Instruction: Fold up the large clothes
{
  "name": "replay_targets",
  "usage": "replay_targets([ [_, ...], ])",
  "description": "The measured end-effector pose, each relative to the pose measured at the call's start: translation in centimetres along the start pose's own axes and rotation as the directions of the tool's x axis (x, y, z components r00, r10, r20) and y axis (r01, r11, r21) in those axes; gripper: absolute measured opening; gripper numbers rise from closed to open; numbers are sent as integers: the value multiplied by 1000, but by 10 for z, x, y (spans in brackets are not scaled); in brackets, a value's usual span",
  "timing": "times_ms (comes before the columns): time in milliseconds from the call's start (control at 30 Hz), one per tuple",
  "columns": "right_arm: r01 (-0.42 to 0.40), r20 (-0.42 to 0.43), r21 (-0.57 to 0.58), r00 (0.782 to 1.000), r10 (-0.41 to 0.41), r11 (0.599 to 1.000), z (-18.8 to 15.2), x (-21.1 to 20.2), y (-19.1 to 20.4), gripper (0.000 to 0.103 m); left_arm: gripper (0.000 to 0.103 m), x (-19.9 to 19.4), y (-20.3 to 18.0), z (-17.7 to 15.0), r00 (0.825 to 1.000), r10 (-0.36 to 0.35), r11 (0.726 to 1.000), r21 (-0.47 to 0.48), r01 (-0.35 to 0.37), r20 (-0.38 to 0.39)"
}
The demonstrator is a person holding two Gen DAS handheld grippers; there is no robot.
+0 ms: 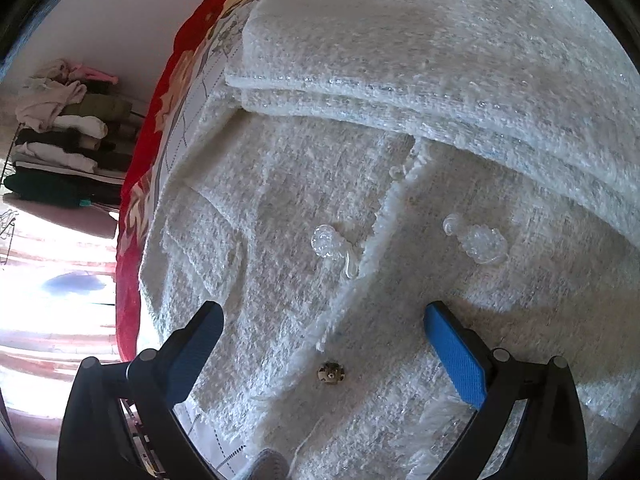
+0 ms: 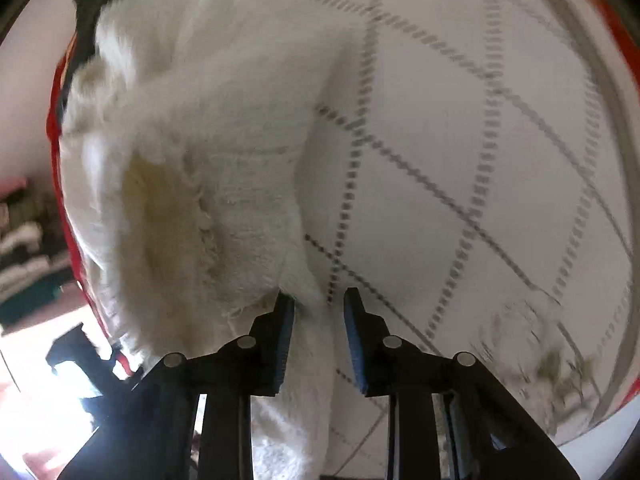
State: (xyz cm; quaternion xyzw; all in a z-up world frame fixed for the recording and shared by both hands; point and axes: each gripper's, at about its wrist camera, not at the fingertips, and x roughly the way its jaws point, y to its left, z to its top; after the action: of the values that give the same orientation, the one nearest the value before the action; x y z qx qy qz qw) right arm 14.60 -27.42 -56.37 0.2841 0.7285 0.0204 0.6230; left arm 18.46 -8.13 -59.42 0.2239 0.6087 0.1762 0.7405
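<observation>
A white fuzzy tweed jacket (image 1: 400,100) lies spread on the bed, one sleeve folded across its top. Clear crystal buttons (image 1: 326,240) sit along the fringed front opening. My left gripper (image 1: 324,316) hovers just above the jacket front, jaws wide apart and empty. In the right wrist view the same white jacket (image 2: 192,184) is bunched and lifted at the left. My right gripper (image 2: 318,304) has its jaws narrowly apart with an edge of the jacket fabric between them; the view is blurred.
The bed has a white sheet (image 2: 460,140) with a grey dashed diamond pattern and a red floral blanket (image 1: 168,112) along its edge. A stack of folded clothes (image 1: 60,140) stands beyond the bed by the wall.
</observation>
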Motion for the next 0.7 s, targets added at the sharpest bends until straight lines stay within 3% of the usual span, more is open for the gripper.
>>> replay_targets([
  [33, 42, 18, -22, 999, -42, 999, -2, 0, 3, 15, 103, 0, 0, 0, 1000, 0, 1000, -7, 0, -4],
  [67, 52, 11, -6, 999, -52, 999, -4, -3, 0, 12, 103, 0, 0, 0, 1000, -1, 1000, -12, 1, -9],
  [133, 40, -28, 49, 999, -39, 998, -6, -6, -5, 12, 103, 0, 0, 1, 1000, 1, 1000, -18, -1, -19],
  [233, -50, -133, 133, 989, 68, 990, -7, -34, -40, 18, 103, -1, -1, 2, 999, 10, 1000, -14, -11, -31],
  [267, -74, -132, 172, 987, 97, 982, -5, -46, -49, 23, 103, -1, -1, 3, 999, 10, 1000, -16, -10, -34],
  [367, -196, -12, 291, 978, 208, 936, 26, -84, -82, 31, 103, -1, 0, 2, 999, 5, 1000, -29, -6, -40],
  [400, -228, 13, 313, 972, 236, 922, 40, -98, -112, 33, 103, -1, 0, 2, 999, 7, 999, -31, -9, -39],
  [500, -348, 4, 424, 924, 383, 836, 86, -78, -142, 35, 103, -1, 0, 0, 999, 18, 999, -35, -20, -35],
  [567, -405, -59, 508, 864, 500, 760, 103, -49, -148, 35, 103, -1, 0, 0, 999, 21, 999, -40, -23, -36],
  [600, -405, -88, 514, 852, 517, 756, 104, -35, -137, 35, 103, -1, 0, 0, 999, 22, 999, -43, -23, -38],
  [633, -393, -107, 498, 857, 505, 773, 105, -28, -126, 33, 103, -1, 0, -1, 999, 22, 999, -46, -23, -38],
  [667, -377, -117, 461, 871, 476, 803, 105, -30, -124, 13, 103, -1, 0, -1, 999, 23, 999, -49, -25, -38],
  [700, -318, -131, 394, 909, 395, 863, 110, -39, -116, 9, 103, -1, 0, -2, 999, 24, 998, -49, -25, -36],
])
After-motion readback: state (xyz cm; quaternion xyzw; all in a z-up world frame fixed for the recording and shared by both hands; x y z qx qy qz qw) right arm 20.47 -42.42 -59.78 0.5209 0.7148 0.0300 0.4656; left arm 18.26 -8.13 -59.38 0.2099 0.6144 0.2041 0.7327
